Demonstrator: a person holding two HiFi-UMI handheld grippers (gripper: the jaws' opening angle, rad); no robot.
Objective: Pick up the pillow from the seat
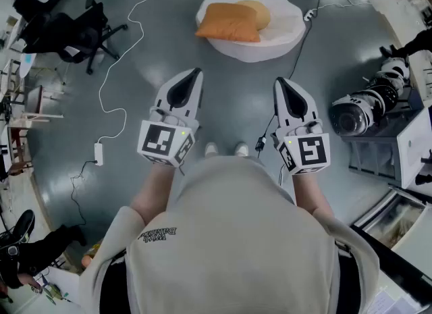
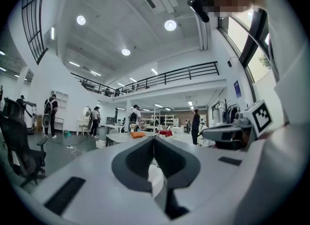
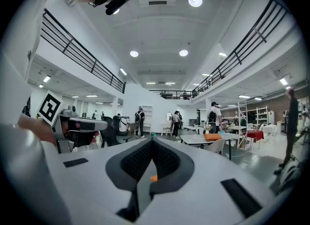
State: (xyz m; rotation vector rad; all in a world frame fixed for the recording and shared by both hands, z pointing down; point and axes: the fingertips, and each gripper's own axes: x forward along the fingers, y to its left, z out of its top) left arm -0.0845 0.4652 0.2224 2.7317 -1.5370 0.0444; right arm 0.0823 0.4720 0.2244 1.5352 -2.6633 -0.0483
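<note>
Head view, looking down past the person's pale top and shoes [image 1: 226, 149]: the left gripper [image 1: 196, 75] and right gripper [image 1: 280, 83] are held level side by side, pointing ahead. Each gripper's own view shows its jaws pressed together with nothing between them, so both claws are clenched and empty. Beyond them lies bare grey floor [image 1: 155, 42] with a white cable [image 1: 111, 83] trailing across it. Farther ahead, well apart from both grippers, sits the white rounded seat [image 1: 287, 32]. The orange pillow [image 1: 228, 22] lies on its left part, overlapping a tan cushion [image 1: 258, 12] behind it. The pillow looks light, soft and stuffed, so it should squash and sag rather than slip. A good hold would likely be a pinch on its near edge or a corner, where fabric bunches, or one gripper at each end.
</note>
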